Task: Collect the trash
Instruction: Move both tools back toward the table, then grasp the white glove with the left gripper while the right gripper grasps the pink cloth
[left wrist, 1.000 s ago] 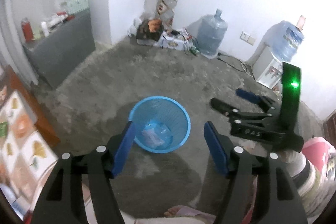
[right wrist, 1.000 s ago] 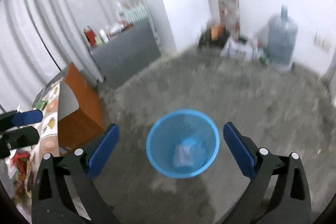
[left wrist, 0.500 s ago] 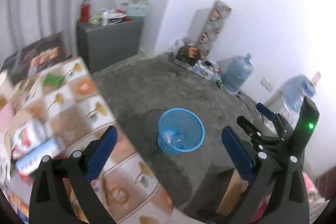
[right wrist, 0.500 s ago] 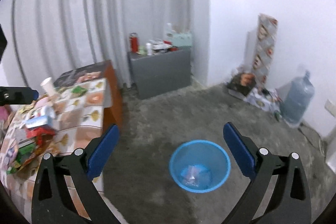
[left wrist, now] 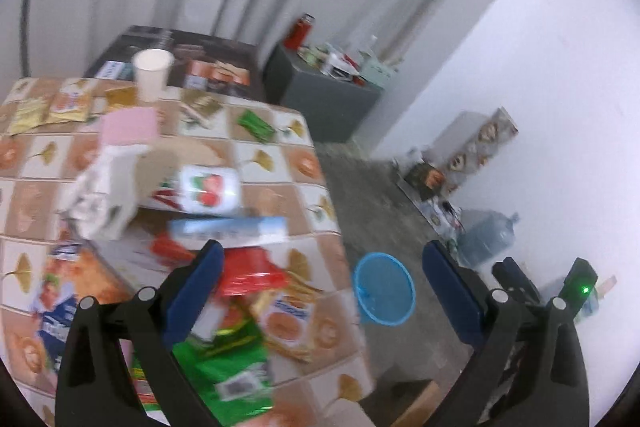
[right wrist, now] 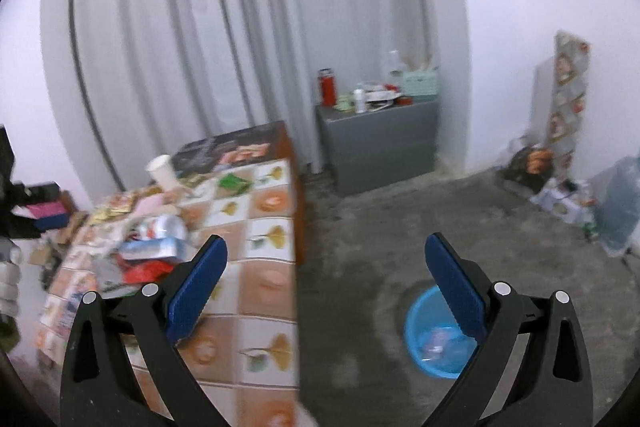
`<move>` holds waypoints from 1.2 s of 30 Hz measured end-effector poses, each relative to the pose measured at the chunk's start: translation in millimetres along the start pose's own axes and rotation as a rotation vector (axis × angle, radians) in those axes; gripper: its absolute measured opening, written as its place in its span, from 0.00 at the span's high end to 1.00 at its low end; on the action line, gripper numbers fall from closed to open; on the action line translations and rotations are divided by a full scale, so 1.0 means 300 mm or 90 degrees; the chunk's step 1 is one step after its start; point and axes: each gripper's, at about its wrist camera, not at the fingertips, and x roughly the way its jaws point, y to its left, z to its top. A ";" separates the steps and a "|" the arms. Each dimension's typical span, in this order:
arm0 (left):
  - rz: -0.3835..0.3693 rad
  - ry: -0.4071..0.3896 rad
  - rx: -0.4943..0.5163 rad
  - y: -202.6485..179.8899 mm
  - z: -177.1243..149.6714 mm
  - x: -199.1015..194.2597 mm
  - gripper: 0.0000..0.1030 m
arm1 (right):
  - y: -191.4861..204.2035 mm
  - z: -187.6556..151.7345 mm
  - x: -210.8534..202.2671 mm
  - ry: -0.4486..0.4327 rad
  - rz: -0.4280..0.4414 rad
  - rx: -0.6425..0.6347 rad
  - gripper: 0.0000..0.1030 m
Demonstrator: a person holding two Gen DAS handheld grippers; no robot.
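Observation:
My left gripper (left wrist: 322, 281) hangs open and empty above the near corner of a table (left wrist: 280, 163) with a tiled flower cloth. Trash lies across it: a red wrapper (left wrist: 252, 275), a green packet (left wrist: 232, 363), a blue-and-white packet (left wrist: 228, 229), a cherry-print can (left wrist: 208, 189), a white paper cup (left wrist: 152, 73). The blue mesh bin (left wrist: 384, 289) stands on the floor to the right of the table. In the right wrist view my right gripper (right wrist: 324, 283) is open and empty, off the table (right wrist: 264, 227) edge, with the bin (right wrist: 436, 339) low behind its right finger, a clear wrapper inside.
A grey cabinet (right wrist: 380, 143) with bottles on top stands against the curtain. A water jug (left wrist: 486, 235), a patterned board (right wrist: 568, 91) and clutter sit along the white wall. The other gripper (left wrist: 560, 291) shows at the right edge of the left wrist view.
Both grippers swung away from the bin and up toward the table. The left one now looks down on the trash pile; its jaws stand wider than a second ago. The bin slid right in both views.

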 end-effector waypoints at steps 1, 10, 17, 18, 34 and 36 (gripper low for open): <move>0.001 -0.005 -0.007 0.029 -0.005 -0.014 0.06 | 0.015 0.005 0.011 0.007 0.018 0.007 0.08; -0.032 -0.079 -0.052 0.262 0.049 -0.101 0.06 | 0.135 0.028 0.124 0.078 0.150 0.044 0.10; -0.010 -0.086 -0.158 0.467 0.153 -0.086 0.06 | 0.242 0.084 0.260 0.135 0.245 0.045 0.13; -0.001 -0.081 -0.167 0.497 0.170 -0.073 0.06 | 0.259 0.095 0.285 0.142 0.257 0.043 0.13; 0.041 0.095 -0.218 0.829 0.404 0.350 0.10 | 0.508 0.201 0.758 0.356 0.377 0.045 0.20; 0.048 0.102 -0.224 0.858 0.401 0.368 0.15 | 0.526 0.203 0.789 0.371 0.367 0.052 0.21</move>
